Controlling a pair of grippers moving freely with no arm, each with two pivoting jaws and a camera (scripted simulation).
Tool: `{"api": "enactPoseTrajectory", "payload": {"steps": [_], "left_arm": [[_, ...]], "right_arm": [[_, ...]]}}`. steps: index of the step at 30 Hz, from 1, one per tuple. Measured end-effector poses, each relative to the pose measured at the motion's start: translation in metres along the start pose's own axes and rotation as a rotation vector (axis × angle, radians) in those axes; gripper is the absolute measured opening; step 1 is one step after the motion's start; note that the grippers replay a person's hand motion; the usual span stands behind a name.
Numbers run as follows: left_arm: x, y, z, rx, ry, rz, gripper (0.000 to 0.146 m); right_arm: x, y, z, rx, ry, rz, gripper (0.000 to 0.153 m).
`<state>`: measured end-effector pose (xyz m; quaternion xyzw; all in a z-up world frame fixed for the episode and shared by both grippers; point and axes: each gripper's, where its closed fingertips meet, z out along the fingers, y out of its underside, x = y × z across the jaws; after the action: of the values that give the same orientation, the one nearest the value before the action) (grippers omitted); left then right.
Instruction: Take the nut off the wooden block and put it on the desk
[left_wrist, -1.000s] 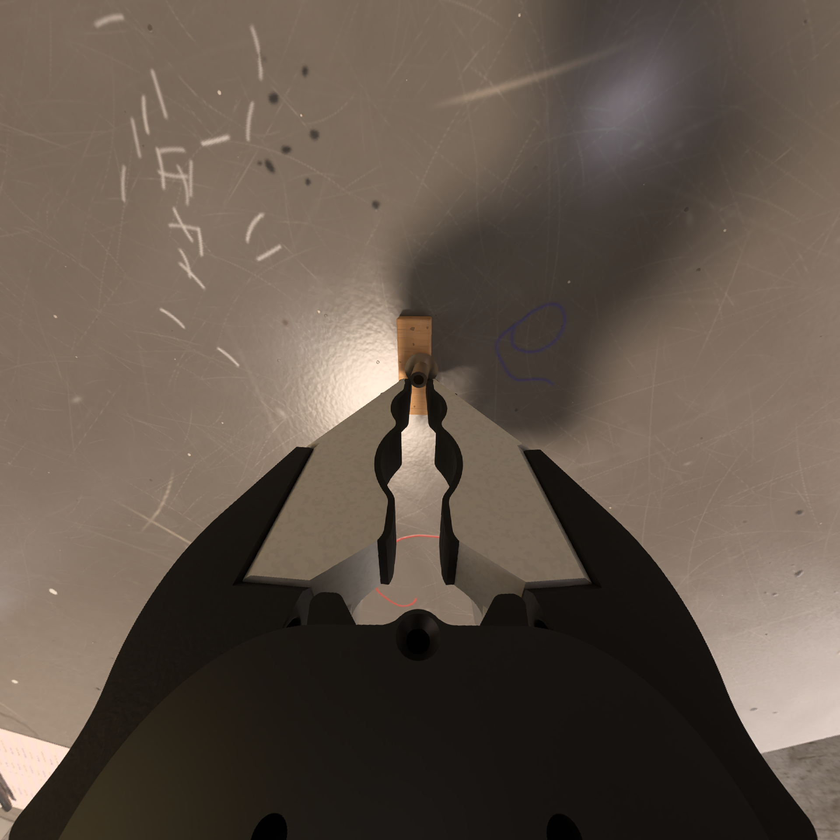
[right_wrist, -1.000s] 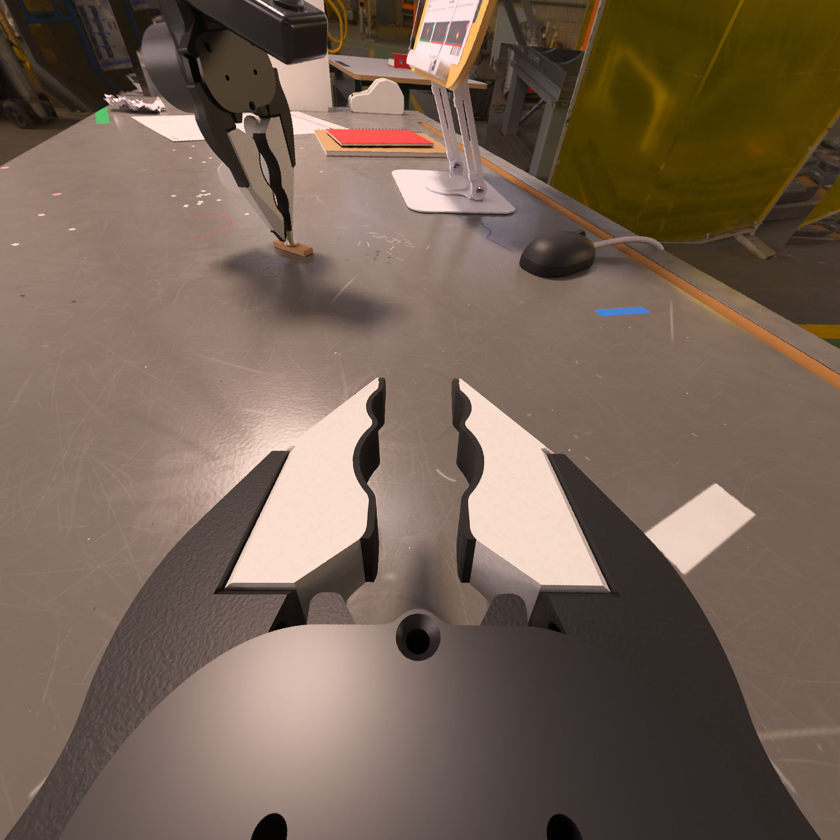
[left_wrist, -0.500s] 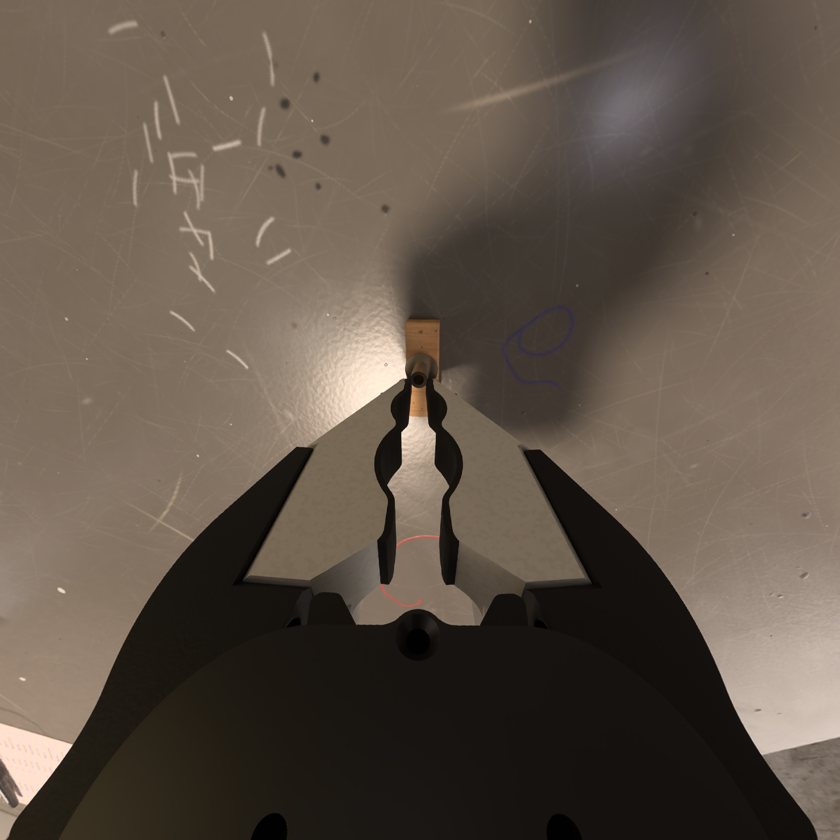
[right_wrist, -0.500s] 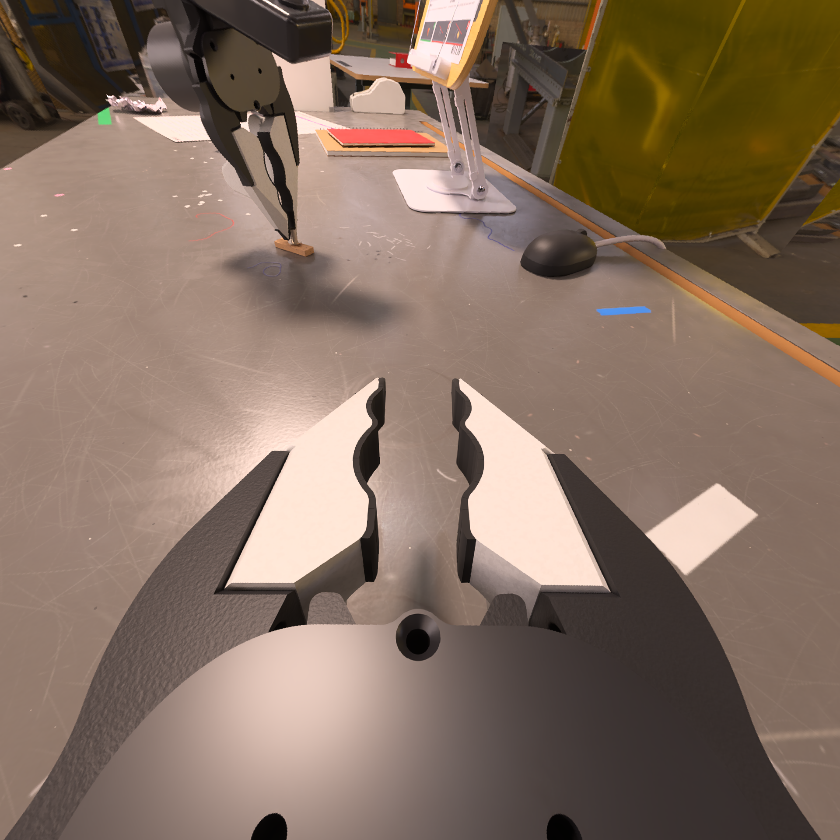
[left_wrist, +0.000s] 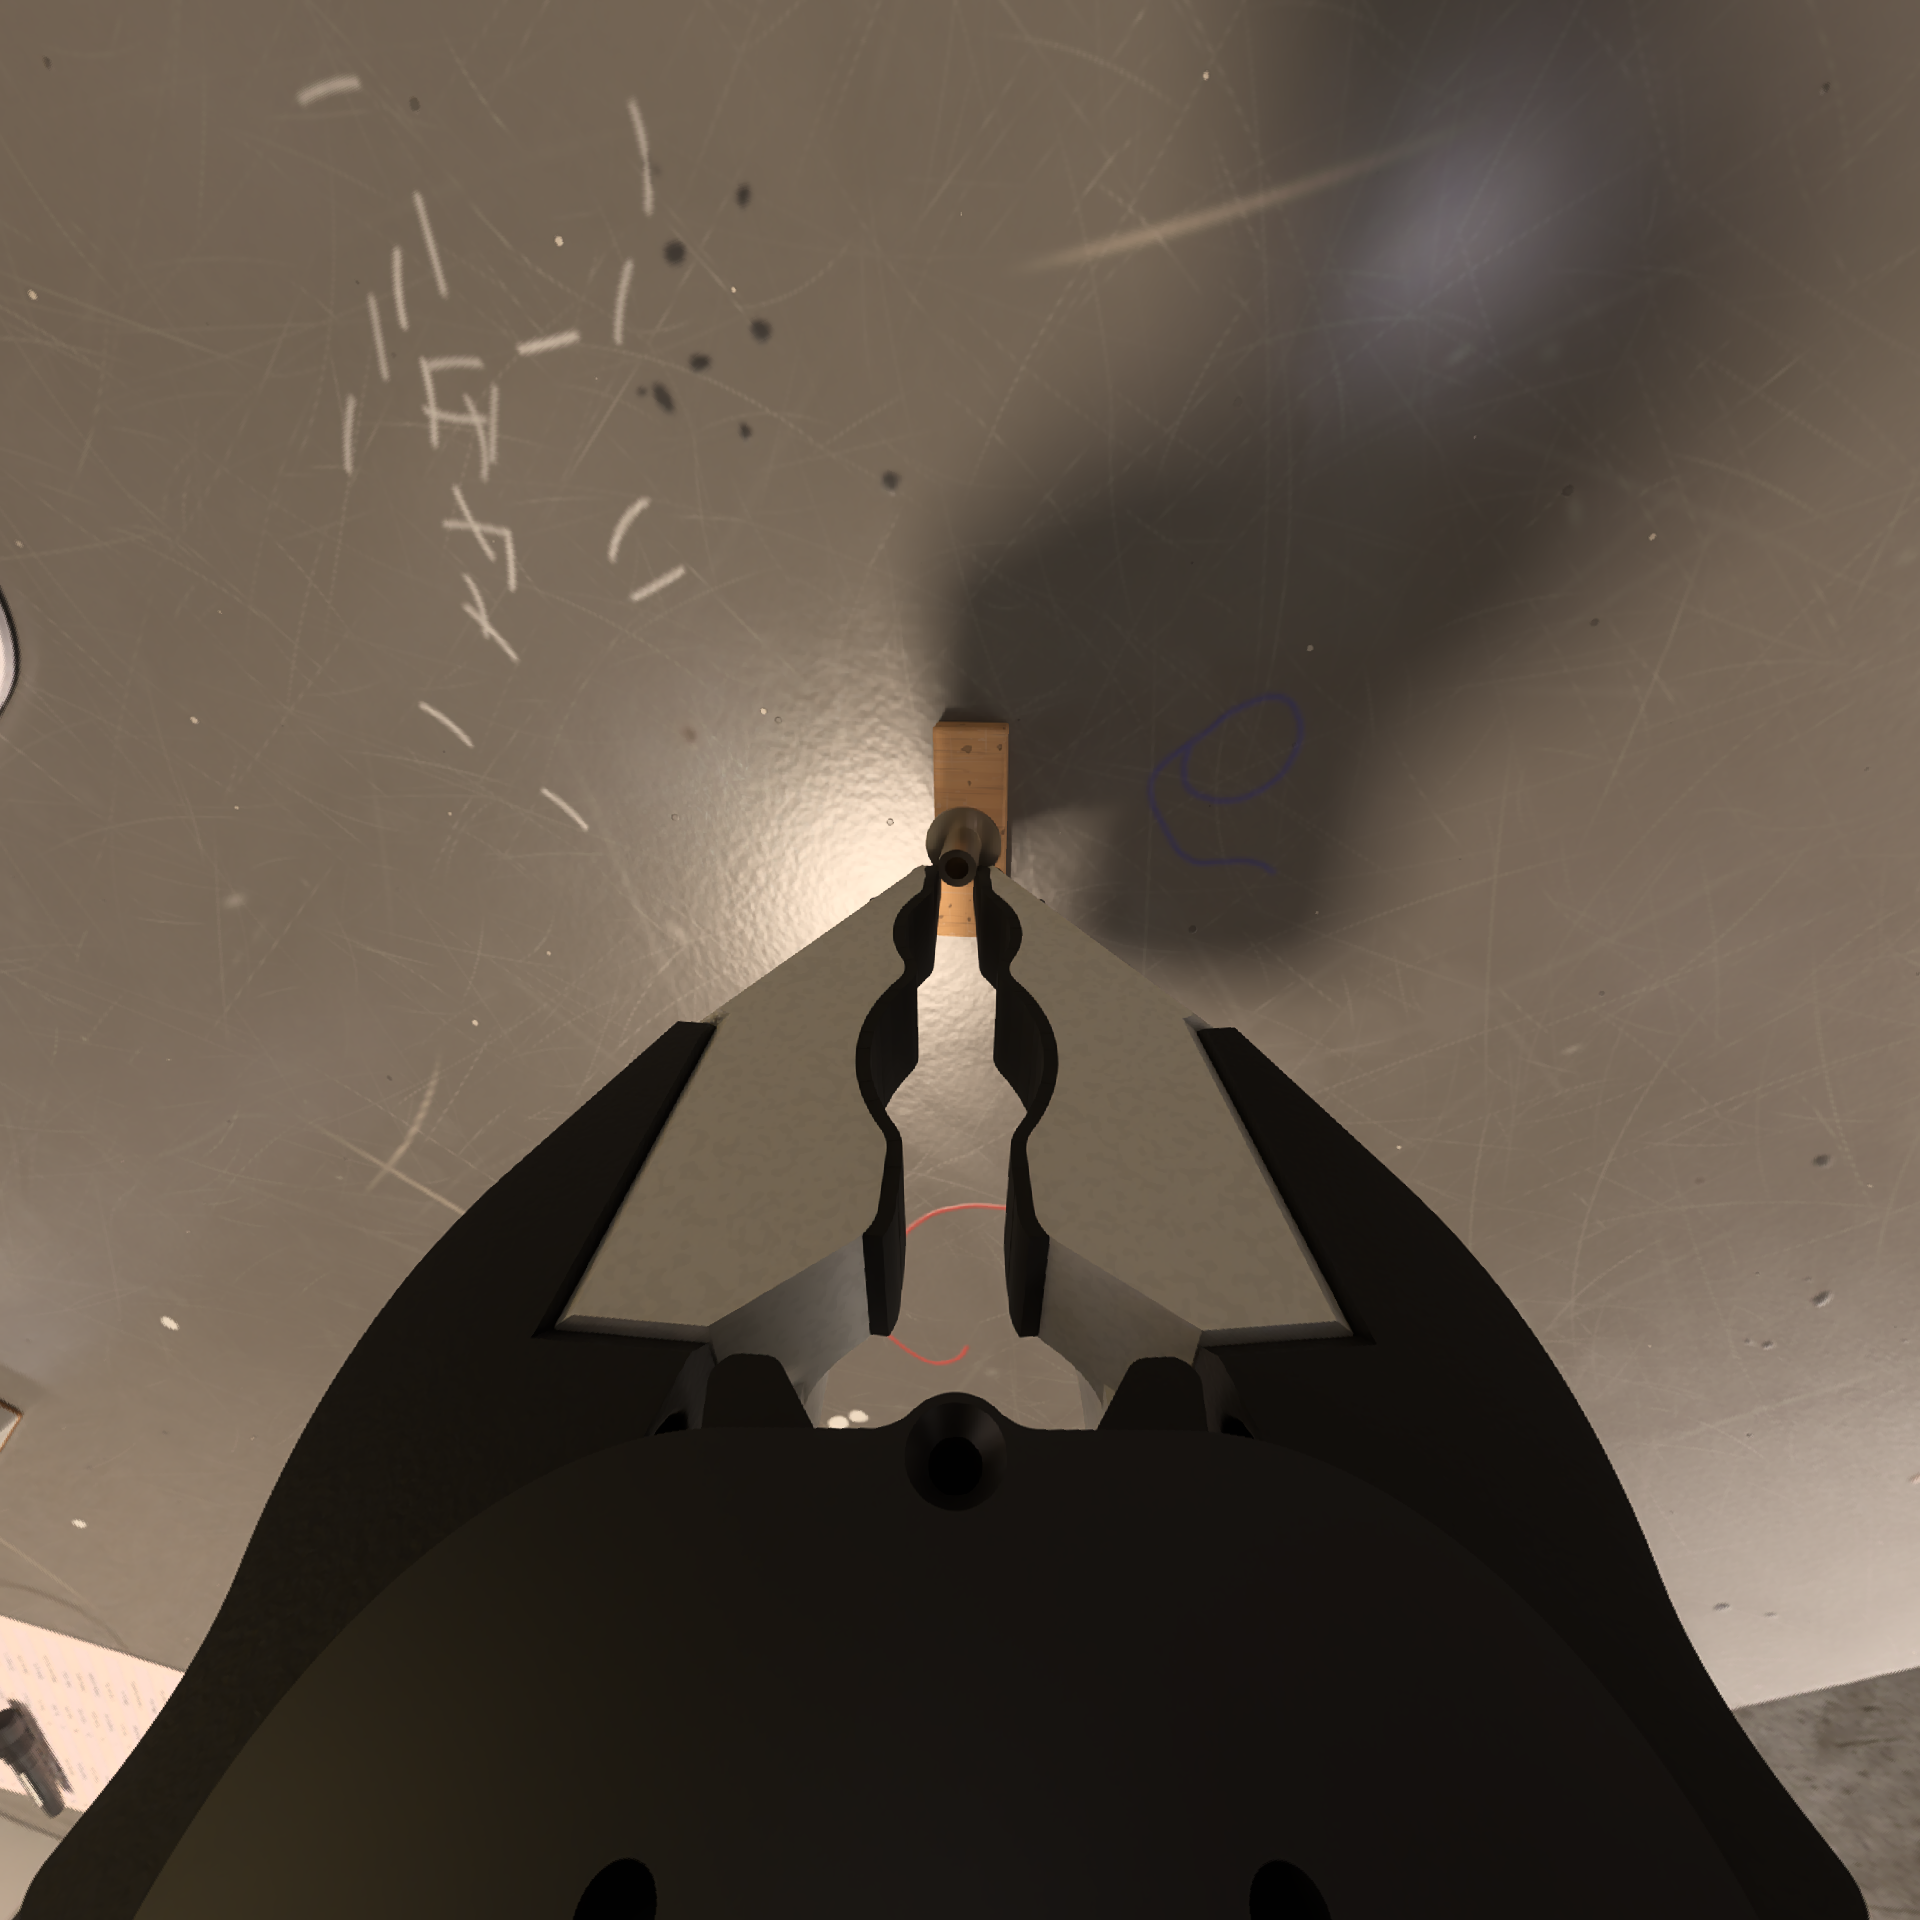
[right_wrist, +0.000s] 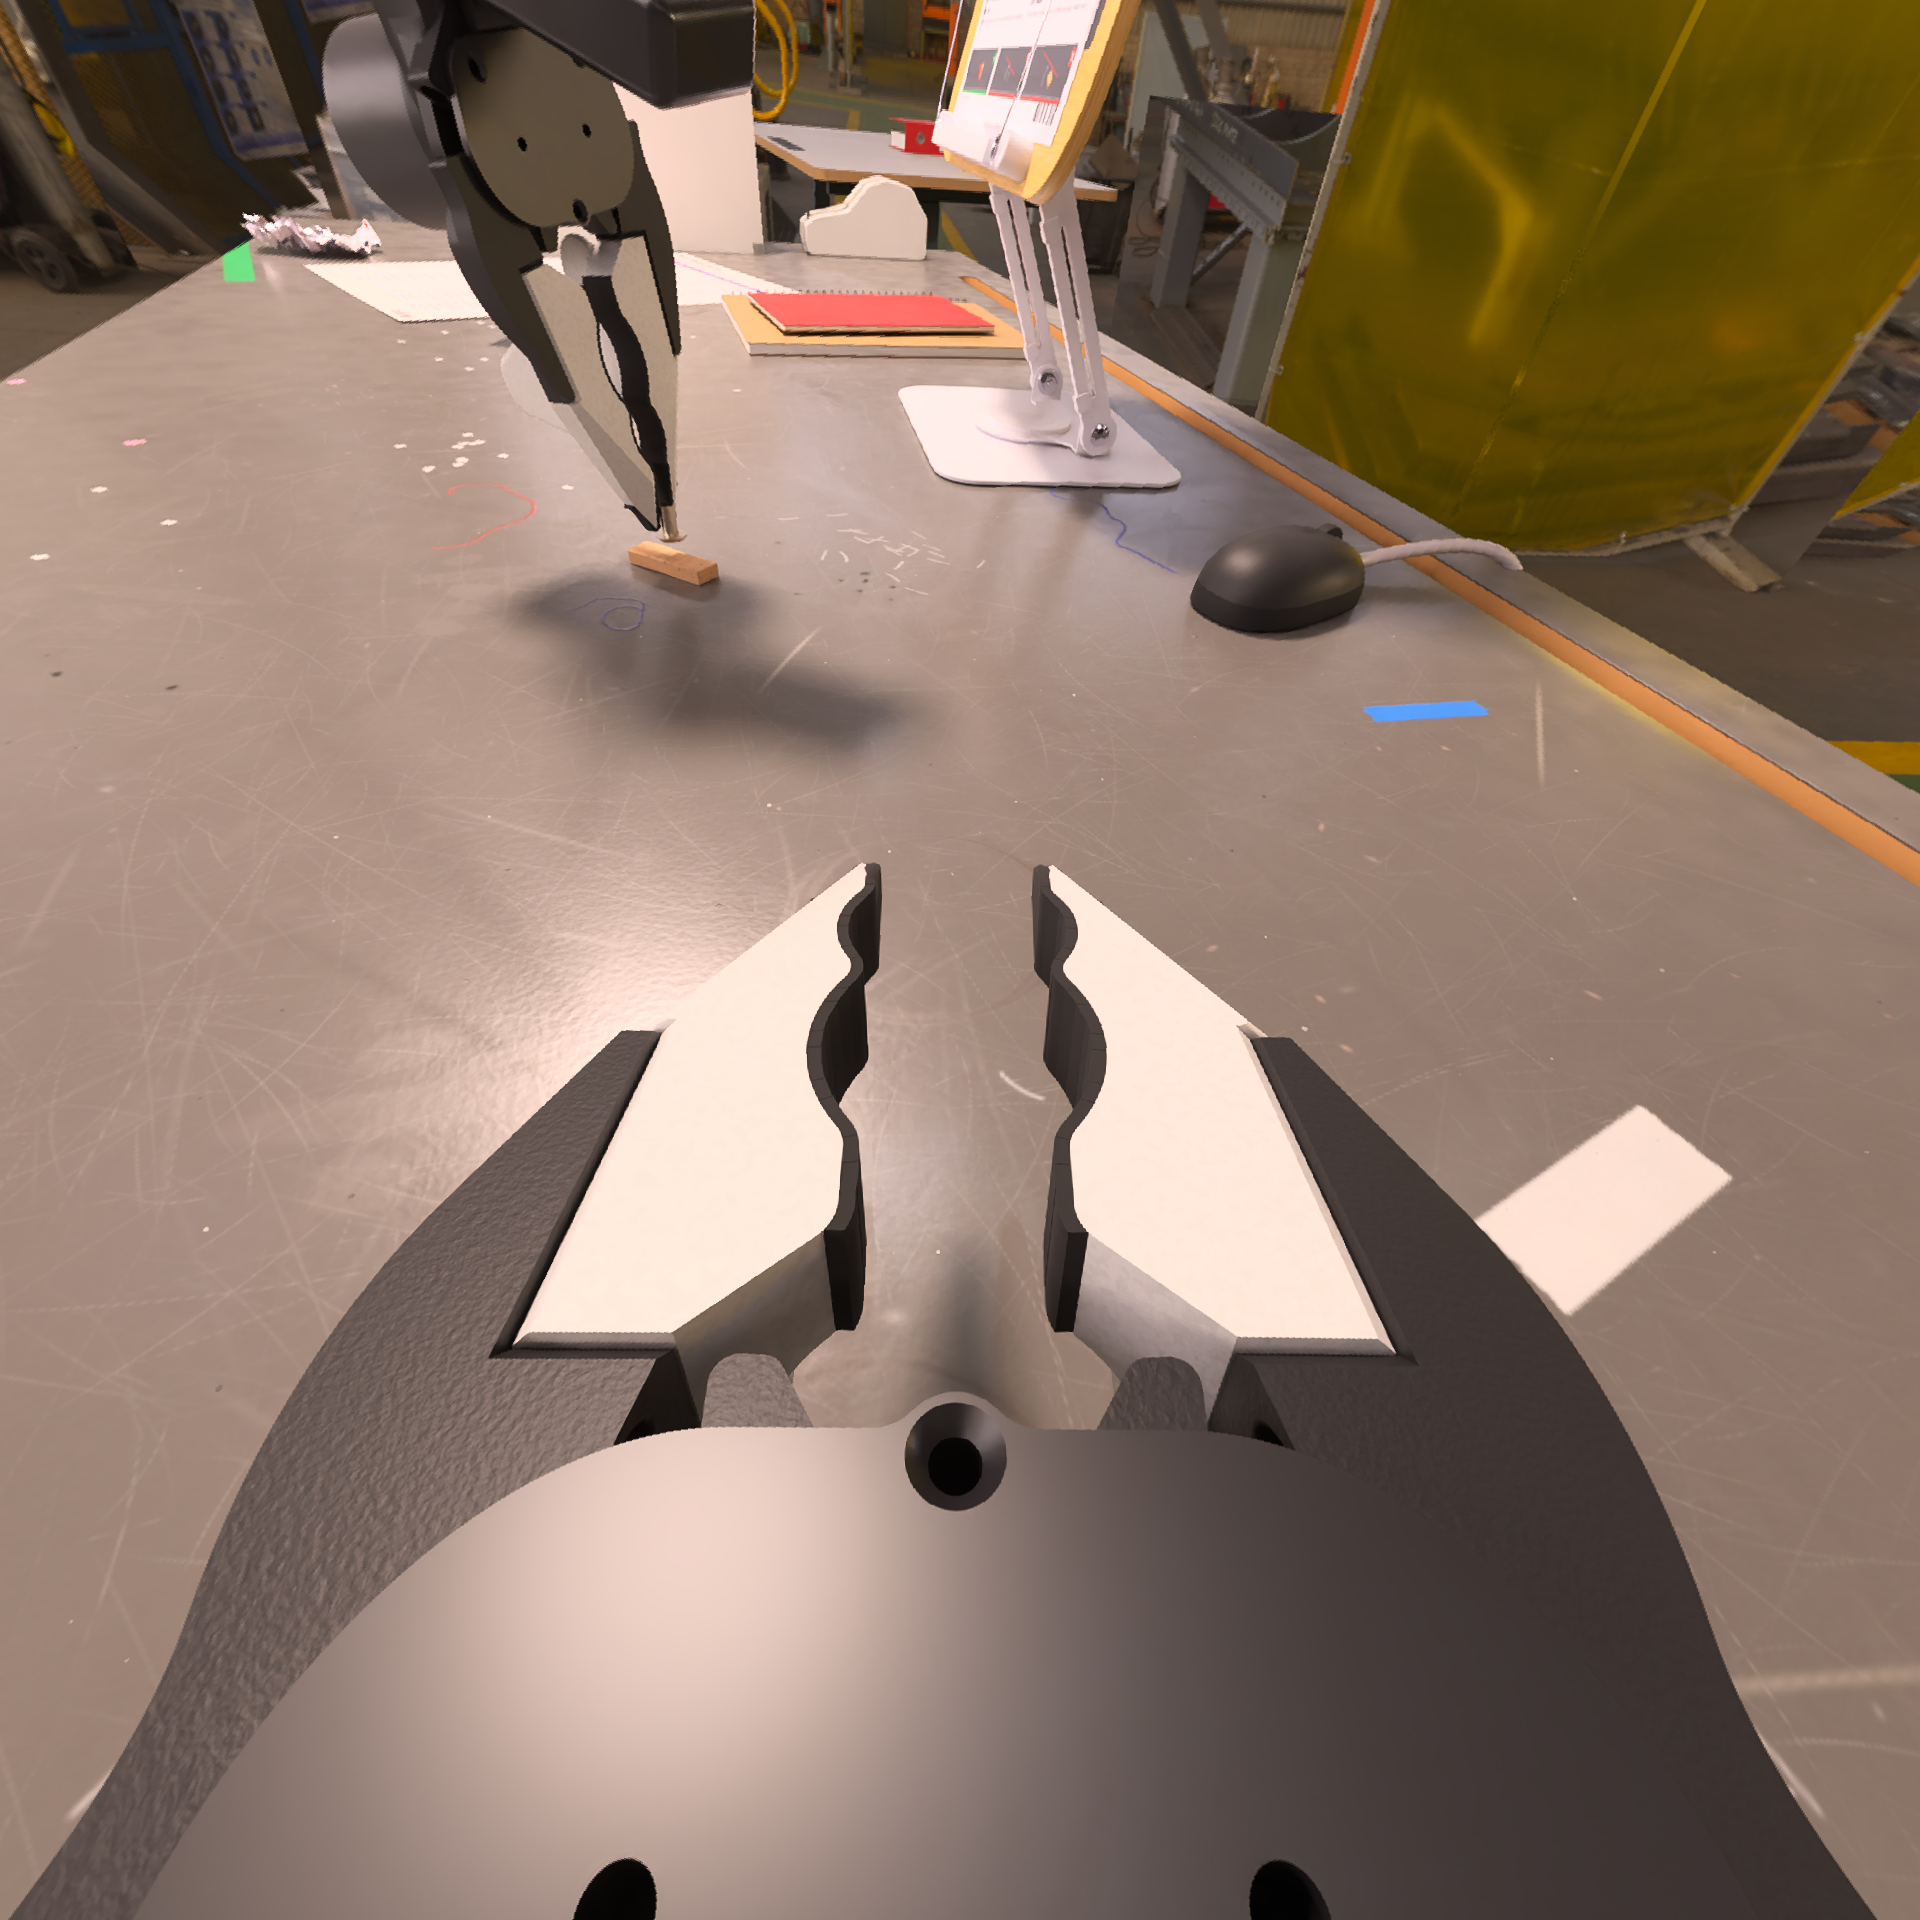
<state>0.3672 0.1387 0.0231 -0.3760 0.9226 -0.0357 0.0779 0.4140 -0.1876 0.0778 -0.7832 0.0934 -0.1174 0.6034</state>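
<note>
A small wooden block (left_wrist: 971, 769) lies flat on the grey desk (left_wrist: 416, 935). My left gripper (left_wrist: 957, 878) points down over it and is shut on a small brass nut (left_wrist: 958, 847) at its tips. From the right wrist view, the left gripper (right_wrist: 665, 520) holds the nut (right_wrist: 673, 532) a little above the block (right_wrist: 673, 564), with a small gap between them. My right gripper (right_wrist: 956, 883) is open and empty, low over the desk (right_wrist: 416, 831), well in front of the block.
A black mouse (right_wrist: 1278, 582) with its cable, a white tablet stand (right_wrist: 1039, 436) and a red notebook (right_wrist: 873, 312) lie to the right and behind the block. The desk's orange right edge (right_wrist: 1662, 717) runs diagonally. Blue tape (right_wrist: 1425, 712) and white tape (right_wrist: 1600, 1205) are stuck flat.
The left gripper has risen a little with the nut, so its tips now stand slightly above the block. The right gripper has not moved.
</note>
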Motion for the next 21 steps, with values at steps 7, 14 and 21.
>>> {"api": "enactPoseTrajectory", "payload": {"steps": [7,14,21], "left_arm": [[0.000,-0.002,-0.008,-0.001,-0.011,0.004,0.006],[0.002,-0.003,-0.021,-0.003,-0.027,0.007,0.006],[0.007,-0.007,-0.042,-0.004,-0.050,0.017,0.006]], "right_arm": [[0.000,0.000,0.000,-0.001,-0.001,-0.001,0.029],[-0.001,0.000,0.000,-0.002,-0.002,-0.002,0.029],[-0.001,0.000,0.000,-0.004,0.001,-0.006,0.029]]}}
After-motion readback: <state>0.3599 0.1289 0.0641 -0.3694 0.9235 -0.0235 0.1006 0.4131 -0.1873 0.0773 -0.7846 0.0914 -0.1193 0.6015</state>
